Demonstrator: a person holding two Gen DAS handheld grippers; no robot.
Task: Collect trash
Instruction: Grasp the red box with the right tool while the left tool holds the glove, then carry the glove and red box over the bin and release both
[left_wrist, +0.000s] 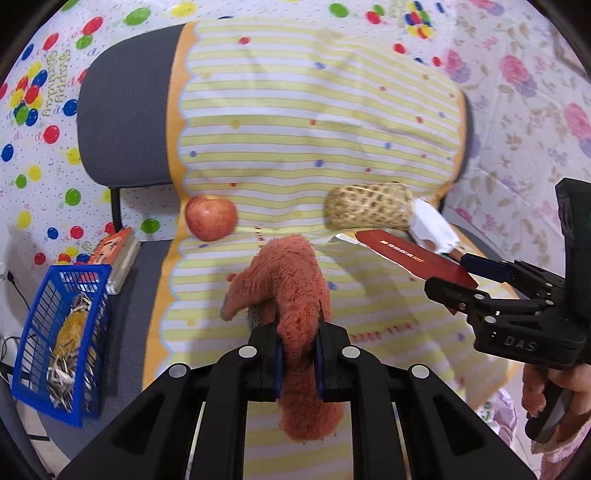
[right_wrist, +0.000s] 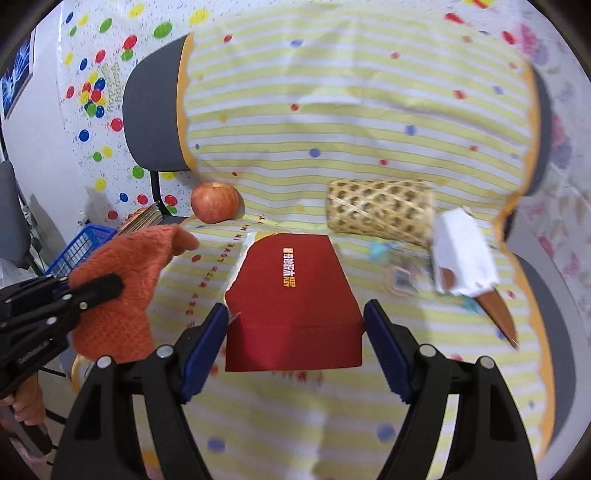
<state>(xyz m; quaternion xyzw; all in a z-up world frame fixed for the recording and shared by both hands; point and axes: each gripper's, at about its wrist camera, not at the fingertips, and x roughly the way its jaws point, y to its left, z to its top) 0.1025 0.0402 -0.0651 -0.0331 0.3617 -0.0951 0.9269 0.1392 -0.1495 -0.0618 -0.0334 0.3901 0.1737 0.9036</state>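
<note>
Hanging over the striped cloth (right_wrist: 332, 122), the right claw (right_wrist: 295, 343) is wide open, and the red pack (right_wrist: 295, 295) lies flat right between its two blue pads (right_wrist: 205, 350). The pack looks torn on its left edge, so it is likely trash. Its long side runs away from the claw, toward the woven tube (right_wrist: 380, 210), and its short side goes across, from pad to pad. The near end of the pack fits almost all the gap, so I think the claw only has to go down and close on that end. The right claw is much nearer to the pack than the left claw (left_wrist: 299, 363), which is squeezed tight on an orange fuzzy cloth (left_wrist: 291, 295) off to the left. The blue bin (left_wrist: 61, 343) with scraps in it sits low on the left side, well apart from the pack, so the pack will have a long trip across. The apple (right_wrist: 214, 203) sits back near the chair (right_wrist: 155, 110) and is not in the way. A white wrapper with a brown cone (right_wrist: 465, 266) lies to the right of the pack, near the tube.
</note>
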